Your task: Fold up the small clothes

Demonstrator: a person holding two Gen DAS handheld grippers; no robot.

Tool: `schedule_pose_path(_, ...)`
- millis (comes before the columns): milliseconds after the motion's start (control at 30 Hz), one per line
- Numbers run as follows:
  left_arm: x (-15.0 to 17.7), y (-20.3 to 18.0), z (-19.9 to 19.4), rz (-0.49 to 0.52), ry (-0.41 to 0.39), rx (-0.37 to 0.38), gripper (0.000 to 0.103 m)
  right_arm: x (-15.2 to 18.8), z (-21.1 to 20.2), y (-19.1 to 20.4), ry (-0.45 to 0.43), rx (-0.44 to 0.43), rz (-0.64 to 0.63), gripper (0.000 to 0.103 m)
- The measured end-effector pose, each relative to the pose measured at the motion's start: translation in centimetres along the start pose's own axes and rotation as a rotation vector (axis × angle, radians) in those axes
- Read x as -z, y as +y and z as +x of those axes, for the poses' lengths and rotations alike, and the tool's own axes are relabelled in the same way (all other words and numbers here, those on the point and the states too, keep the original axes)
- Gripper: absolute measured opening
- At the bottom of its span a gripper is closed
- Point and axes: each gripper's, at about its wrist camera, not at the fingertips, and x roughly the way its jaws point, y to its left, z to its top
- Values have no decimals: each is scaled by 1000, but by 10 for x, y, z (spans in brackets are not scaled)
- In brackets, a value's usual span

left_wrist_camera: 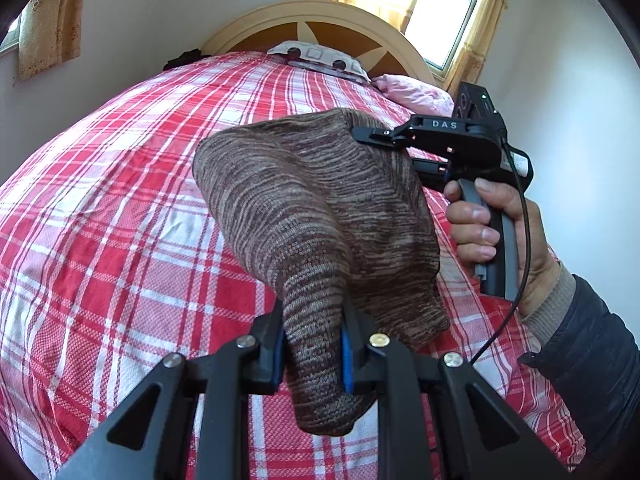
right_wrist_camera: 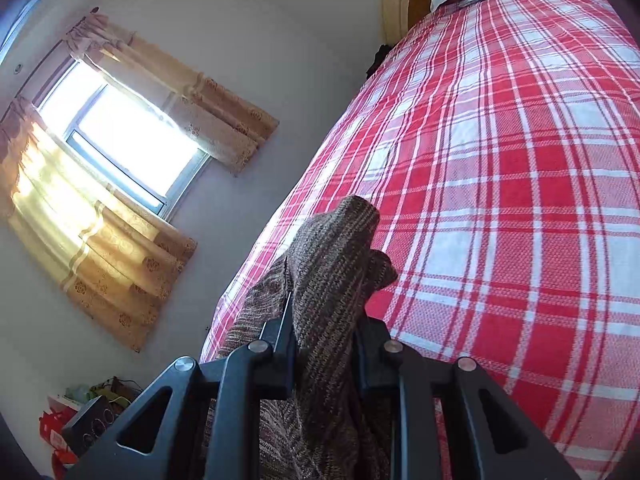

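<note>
Brown marled knit is what we find in both grippers: the garment [left_wrist_camera: 316, 216] hangs in the air above the bed [left_wrist_camera: 120, 200], spanning from one tool to the other, with no part of it visibly resting on the red plaid cover.

Starting at the left, we note the left gripper [left_wrist_camera: 314, 354] with its jaws clenched on a bunched fold of the knit; a lobe of fabric sags below the blue pads [left_wrist_camera: 346, 364]. We judge this bite thick and rounded, so it could creep out under tension.

Moving right, the cloth rises in a broad dome to the right gripper [left_wrist_camera: 380, 138], held in the person's right hand [left_wrist_camera: 492, 224]. In the right wrist view its jaws [right_wrist_camera: 324, 356] are likewise clamped on a gathered ridge of the garment [right_wrist_camera: 336, 272], with loose folds trailing beneath.

Risks, in our judgement:
- Both grips take bunched fabric, not a clean edge or corner; laying it down this way would likely trap wrinkles and give a crooked fold.
- Pulling the grippers apart to flatten it may stretch the knit or strip it from one pair of jaws, dropping that end in a heap.
- The dangling lobe under the left gripper could tuck beneath the garment on lowering.
- The cable [left_wrist_camera: 520, 240] by the right hand hangs near the cloth and could snag.
</note>
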Motion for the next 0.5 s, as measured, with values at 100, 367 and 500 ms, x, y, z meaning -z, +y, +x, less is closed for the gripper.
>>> schedule_pose_path(100, 2, 3, 0, -12, 3, 0, 22, 1, 8, 2, 13, 9, -2, 22)
schedule_pose_path(367, 6, 10, 2, -38, 15, -2, 22, 2, 30, 1, 49, 28, 0, 22)
schedule_pose_path(500, 7, 12, 2, -44, 14, -6, 22, 3, 37, 4, 59, 36, -6, 22)
